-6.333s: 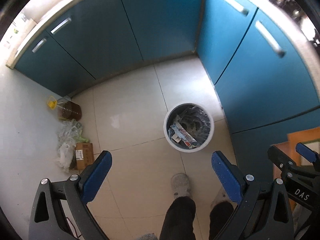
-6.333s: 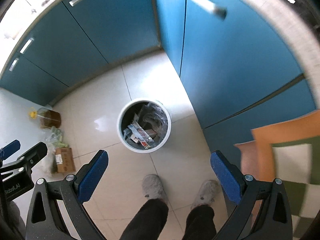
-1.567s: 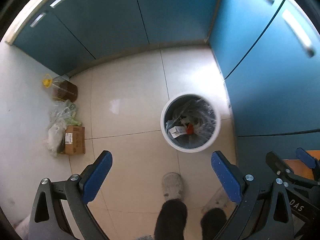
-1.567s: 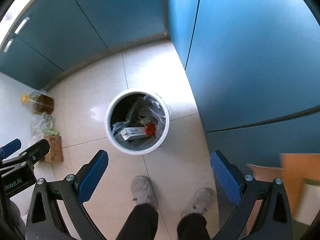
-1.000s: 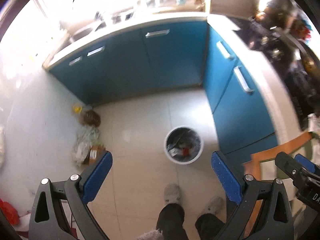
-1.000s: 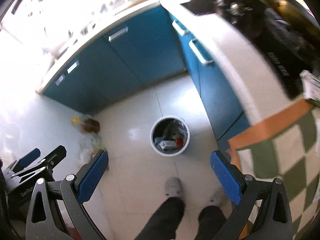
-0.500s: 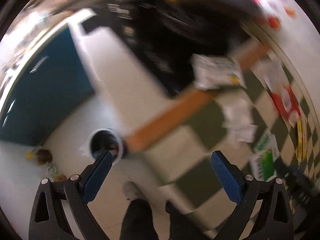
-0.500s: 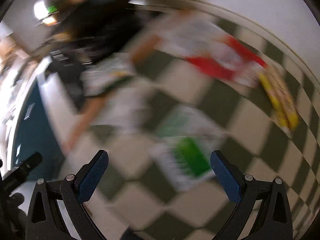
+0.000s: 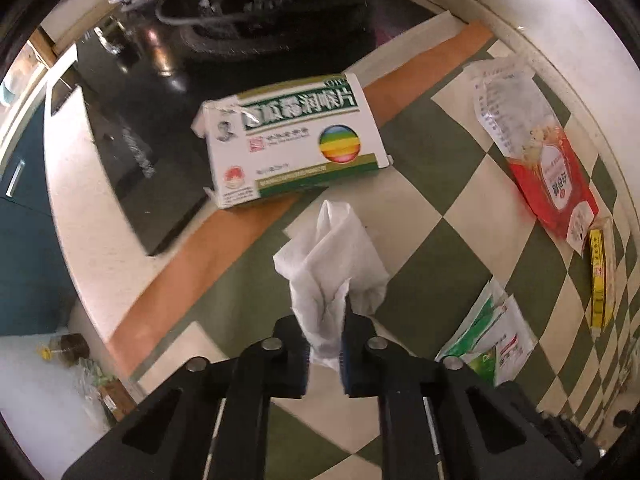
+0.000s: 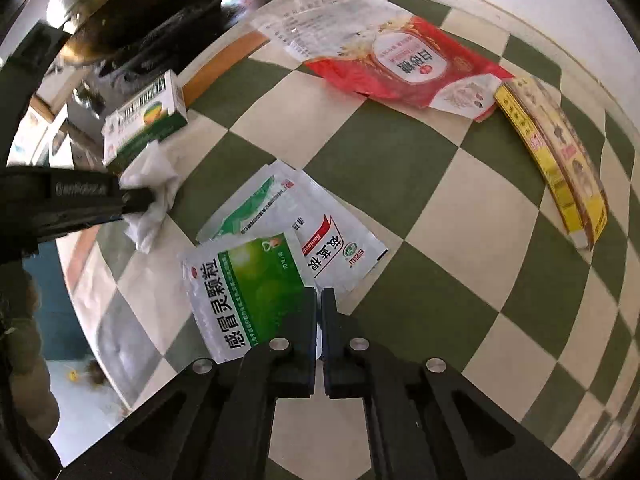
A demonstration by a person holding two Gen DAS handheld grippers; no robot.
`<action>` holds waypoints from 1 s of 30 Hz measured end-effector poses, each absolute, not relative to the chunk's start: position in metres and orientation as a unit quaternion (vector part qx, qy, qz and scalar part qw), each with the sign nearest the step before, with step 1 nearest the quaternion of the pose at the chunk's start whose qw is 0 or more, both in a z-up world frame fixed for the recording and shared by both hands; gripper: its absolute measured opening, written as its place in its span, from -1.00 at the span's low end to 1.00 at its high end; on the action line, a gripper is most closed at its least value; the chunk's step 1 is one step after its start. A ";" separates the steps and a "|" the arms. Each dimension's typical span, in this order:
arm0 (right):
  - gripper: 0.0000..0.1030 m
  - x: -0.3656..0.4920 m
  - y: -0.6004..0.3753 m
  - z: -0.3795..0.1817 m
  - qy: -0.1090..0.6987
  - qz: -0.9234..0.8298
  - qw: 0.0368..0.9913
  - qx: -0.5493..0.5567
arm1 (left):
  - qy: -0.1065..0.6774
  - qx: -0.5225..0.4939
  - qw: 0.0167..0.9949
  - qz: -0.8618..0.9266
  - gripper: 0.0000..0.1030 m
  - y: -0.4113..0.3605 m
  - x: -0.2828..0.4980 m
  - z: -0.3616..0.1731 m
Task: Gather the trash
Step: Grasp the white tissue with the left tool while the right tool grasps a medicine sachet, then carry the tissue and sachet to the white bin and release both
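Observation:
My left gripper (image 9: 325, 322) is shut on a crumpled white tissue (image 9: 332, 264) on the green-and-cream checked tablecloth (image 9: 432, 240). The tissue also shows in the right wrist view (image 10: 154, 192), pinched by the left gripper's fingers (image 10: 136, 200). My right gripper (image 10: 320, 312) is shut on the edge of a green-and-white medicine sachet (image 10: 248, 292), which lies over a second white sachet (image 10: 336, 252). A white-and-green pill box (image 9: 296, 136) lies just beyond the tissue.
A red snack pouch (image 10: 404, 64) and a yellow box (image 10: 556, 160) lie at the far side by the wall. A black stove with a pan (image 9: 260, 4) stands left of the cloth. An oil bottle (image 9: 68, 346) stands on the floor below.
Both grippers swung up from the floor bin to the table. Both were open before; now the left has closed on the tissue and the right on the green sachet.

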State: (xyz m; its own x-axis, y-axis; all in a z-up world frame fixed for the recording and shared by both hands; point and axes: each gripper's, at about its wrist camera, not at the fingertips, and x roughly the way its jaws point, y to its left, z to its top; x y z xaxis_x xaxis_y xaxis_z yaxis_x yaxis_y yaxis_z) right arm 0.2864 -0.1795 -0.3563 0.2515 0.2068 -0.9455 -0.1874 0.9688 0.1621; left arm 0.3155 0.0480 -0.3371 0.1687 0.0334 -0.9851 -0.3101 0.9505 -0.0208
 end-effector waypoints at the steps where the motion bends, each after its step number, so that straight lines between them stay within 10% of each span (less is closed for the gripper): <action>1: -0.99 0.283 -0.184 -0.352 0.592 0.125 0.796 0.013 | 0.630 -0.102 0.761 0.115 -0.88 0.048 0.312 -0.331; 20: -1.00 0.231 -0.094 -0.230 0.533 0.223 0.815 0.047 | 0.553 -0.199 0.787 0.188 -0.90 0.203 0.126 -0.247; 30: -1.00 0.174 0.110 -0.293 0.551 0.359 0.753 -0.026 | 0.555 -0.329 0.712 0.278 -0.90 0.343 0.013 -0.335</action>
State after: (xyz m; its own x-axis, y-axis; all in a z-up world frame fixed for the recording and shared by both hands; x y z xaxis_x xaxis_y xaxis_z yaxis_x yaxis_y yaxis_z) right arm 0.1744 0.1098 -0.2930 0.1342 0.5110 -0.8490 -0.5692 0.7411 0.3561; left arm 0.0134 0.3434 -0.3352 0.2298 0.0299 -0.9728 -0.7610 0.6286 -0.1605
